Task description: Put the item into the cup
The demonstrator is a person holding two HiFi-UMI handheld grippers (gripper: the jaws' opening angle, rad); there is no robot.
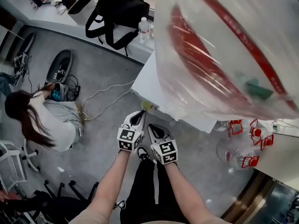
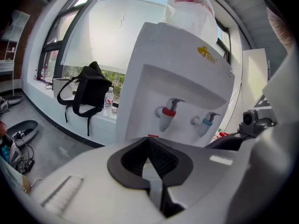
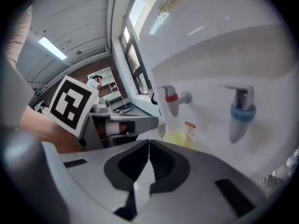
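A white water dispenser point(image 1: 154, 85) stands in front of me, with a large clear bottle point(image 1: 224, 45) on top. My left gripper point(image 1: 138, 115) and right gripper point(image 1: 152, 127) are held side by side just below its front, both shut with nothing between the jaws. In the left gripper view, the shut jaws point(image 2: 148, 140) point at the red tap point(image 2: 167, 113) and blue tap point(image 2: 205, 120). In the right gripper view, the shut jaws point(image 3: 148, 143) sit below the red tap point(image 3: 171, 98). A yellowish cup-like thing point(image 3: 176, 137) stands under that tap. No other item shows.
A black backpack point(image 1: 117, 10) and a small water bottle point(image 1: 144, 29) rest on the window ledge. A person point(image 1: 42, 118) sits on the grey floor at left among cables point(image 1: 105, 94). Empty clear jugs with red handles point(image 1: 245, 141) lie right of the dispenser.
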